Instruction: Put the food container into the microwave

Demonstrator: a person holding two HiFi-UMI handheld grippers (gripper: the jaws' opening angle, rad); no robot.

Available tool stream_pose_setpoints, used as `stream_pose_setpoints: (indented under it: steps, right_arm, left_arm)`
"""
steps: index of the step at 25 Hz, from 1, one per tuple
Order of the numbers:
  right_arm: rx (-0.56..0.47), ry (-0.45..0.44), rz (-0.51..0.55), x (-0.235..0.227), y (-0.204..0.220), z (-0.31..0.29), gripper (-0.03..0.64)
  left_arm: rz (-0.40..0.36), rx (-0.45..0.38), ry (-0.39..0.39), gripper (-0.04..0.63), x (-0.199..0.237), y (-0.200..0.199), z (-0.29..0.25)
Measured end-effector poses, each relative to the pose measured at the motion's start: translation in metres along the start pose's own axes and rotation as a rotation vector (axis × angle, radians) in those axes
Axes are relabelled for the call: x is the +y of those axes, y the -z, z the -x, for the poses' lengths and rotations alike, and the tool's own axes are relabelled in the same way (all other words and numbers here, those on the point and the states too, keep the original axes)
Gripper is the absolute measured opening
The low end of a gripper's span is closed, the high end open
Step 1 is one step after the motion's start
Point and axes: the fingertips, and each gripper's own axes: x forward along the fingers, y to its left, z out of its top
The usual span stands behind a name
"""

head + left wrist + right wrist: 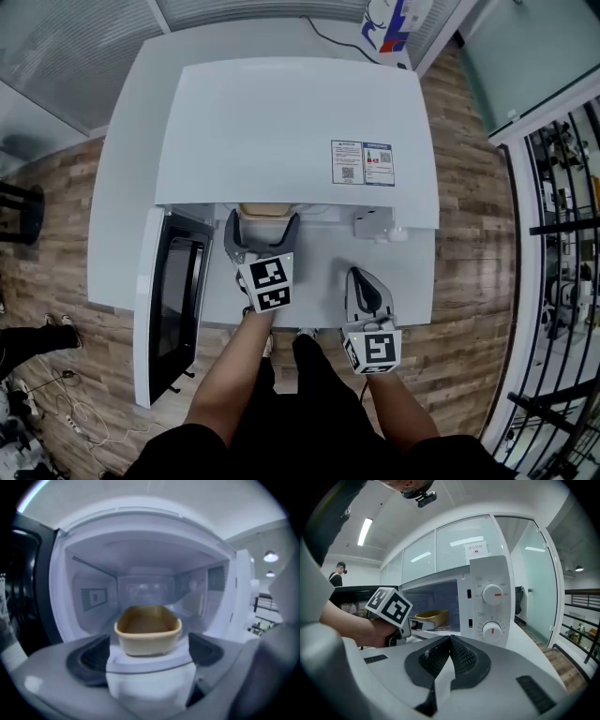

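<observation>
The white microwave stands on a white table, its door swung open to the left. A tan food container sits just inside the cavity, at the front edge; it also shows in the right gripper view and as a tan strip from above. My left gripper is at the opening, open, its jaws spread wider than the container and level with its near end. The dark pads stand apart from the container's sides. My right gripper hangs before the control panel, shut and empty.
The control panel with two knobs is right of the cavity. The open door blocks the left side. A label is stuck on the microwave's top. A blue and red item stands at the table's back. Glass walls lie behind.
</observation>
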Motion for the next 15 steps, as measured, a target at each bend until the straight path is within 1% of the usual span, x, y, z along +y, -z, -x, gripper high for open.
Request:
stream_pose_setpoints:
  steps: [5,7,10,12,13,15]
  right_arm:
    - [-0.038,0.002,0.008,0.013,-0.019,0.002,0.006]
    - [-0.05,0.003,0.01,0.019,-0.025,0.003,0.006]
    - [-0.069,-0.002,0.013,0.029,-0.033,0.005,0.006]
    - [-0.088,-0.017,0.005,0.04,-0.04,0.007,0.006]
    - [-0.098,-0.024,0.002,0.046,-0.044,0.009,0.006]
    - [-0.115,-0.034,0.009,0.056,-0.054,0.014,0.006]
  left_arm:
    - [0.007,-0.011,0.062,0.506,-0.015,0.003,0.048]
    - [0.007,-0.016,0.092,0.495,-0.023,0.004,0.07]
    - [-0.007,-0.036,0.146,0.404,-0.034,0.004,0.098]
    - [-0.025,-0.059,0.192,0.324,-0.039,0.005,0.116]
    - [-0.036,-0.072,0.208,0.279,-0.04,0.003,0.126]
    - [-0.053,-0.092,0.228,0.211,-0.041,-0.001,0.141]
